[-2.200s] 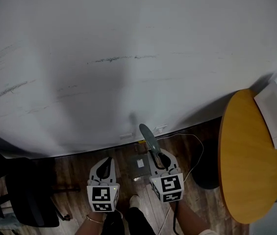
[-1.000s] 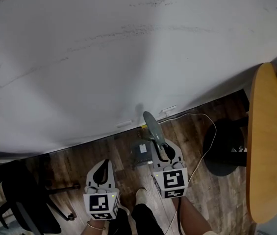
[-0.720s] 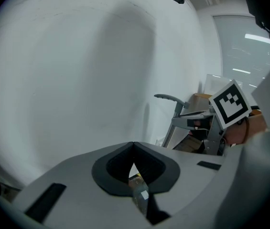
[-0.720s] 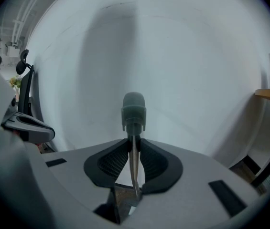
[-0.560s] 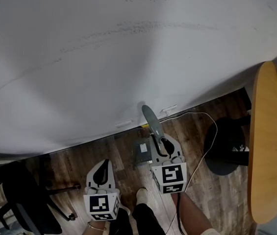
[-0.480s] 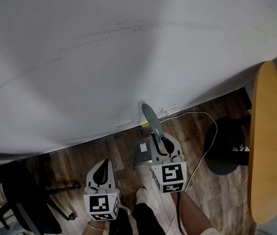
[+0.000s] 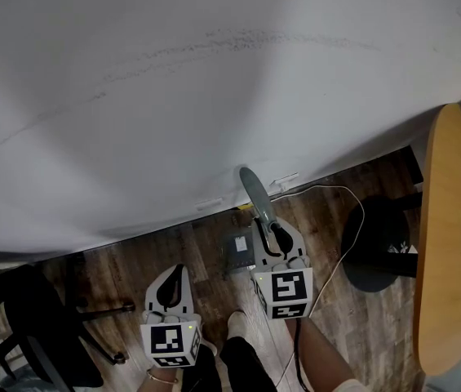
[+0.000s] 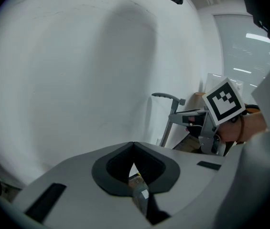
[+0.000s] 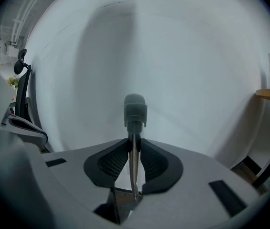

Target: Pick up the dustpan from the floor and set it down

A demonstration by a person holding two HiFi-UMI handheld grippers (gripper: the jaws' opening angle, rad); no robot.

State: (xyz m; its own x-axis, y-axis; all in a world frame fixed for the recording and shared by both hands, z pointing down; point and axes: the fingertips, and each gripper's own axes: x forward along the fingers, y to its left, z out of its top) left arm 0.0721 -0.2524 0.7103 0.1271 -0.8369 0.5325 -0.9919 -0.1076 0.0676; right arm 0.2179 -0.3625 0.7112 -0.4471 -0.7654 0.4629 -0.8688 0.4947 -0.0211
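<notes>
The dustpan has a long metal handle (image 7: 256,202) with a grey grip on top, and a grey pan (image 7: 237,253) low over the wood floor. My right gripper (image 7: 272,239) is shut on the handle's shaft, below the grip. In the right gripper view the thin shaft (image 9: 134,168) stands upright between the pressed pads, with the grip (image 9: 135,109) above them, and my right gripper (image 9: 134,144) faces the white wall. My left gripper (image 7: 175,278) is lower left, shut and empty; its tips (image 8: 134,144) meet. From there, the right gripper (image 8: 189,120) and the handle (image 8: 172,112) show at the right.
A white wall (image 7: 214,96) fills the upper view. A round wooden table (image 7: 450,243) stands at the right on a dark base (image 7: 377,247). A white cable (image 7: 328,193) lies on the floor. A black office chair (image 7: 42,333) is at the lower left. My shoe (image 7: 234,325) is between the grippers.
The head view has shifted, showing more floor than at first. My right gripper keeps its hold on the handle and has barely moved. The left gripper has stayed still.
</notes>
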